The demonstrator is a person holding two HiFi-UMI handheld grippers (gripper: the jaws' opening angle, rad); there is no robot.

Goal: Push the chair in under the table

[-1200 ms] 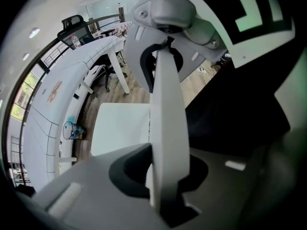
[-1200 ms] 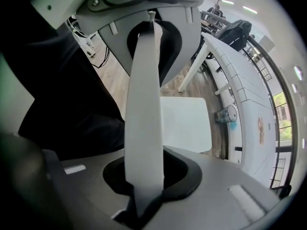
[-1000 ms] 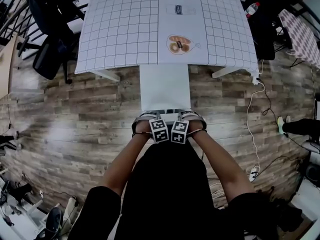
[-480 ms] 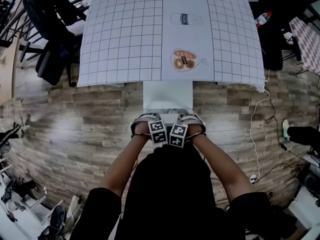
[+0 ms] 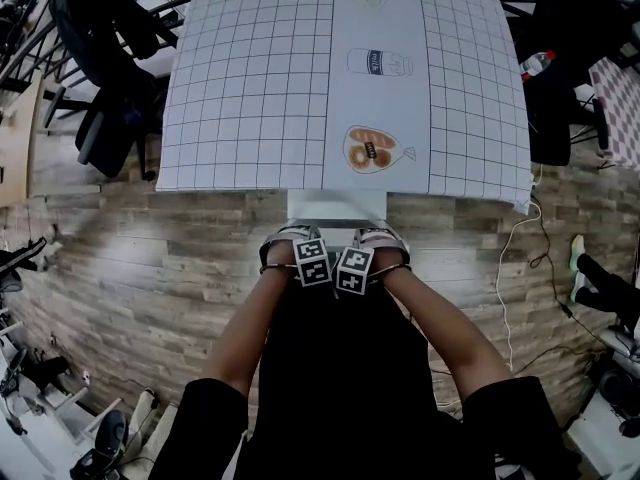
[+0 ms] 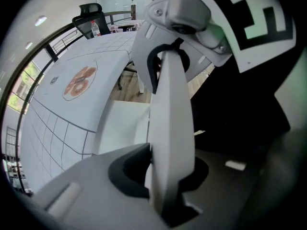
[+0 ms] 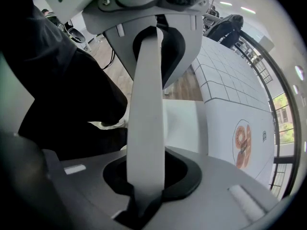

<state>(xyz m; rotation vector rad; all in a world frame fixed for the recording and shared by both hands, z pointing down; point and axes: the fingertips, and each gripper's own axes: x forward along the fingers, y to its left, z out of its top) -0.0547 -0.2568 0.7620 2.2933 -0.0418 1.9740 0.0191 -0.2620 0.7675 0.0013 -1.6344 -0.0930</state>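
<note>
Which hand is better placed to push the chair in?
Neither over the other: left gripper and right gripper are both shut on the chair back, side by side at its middle, square to the table. Push with both.

Clamped on the chair (image 7: 147, 104) back at centre frame with right gripper (image 7: 146, 178); gridded table (image 7: 240, 104) at right.

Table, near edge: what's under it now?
The white chair is tucked under the table: only a short strip of seat shows at the edge. The rest of the seat and its legs are covered by the tabletop.
</note>
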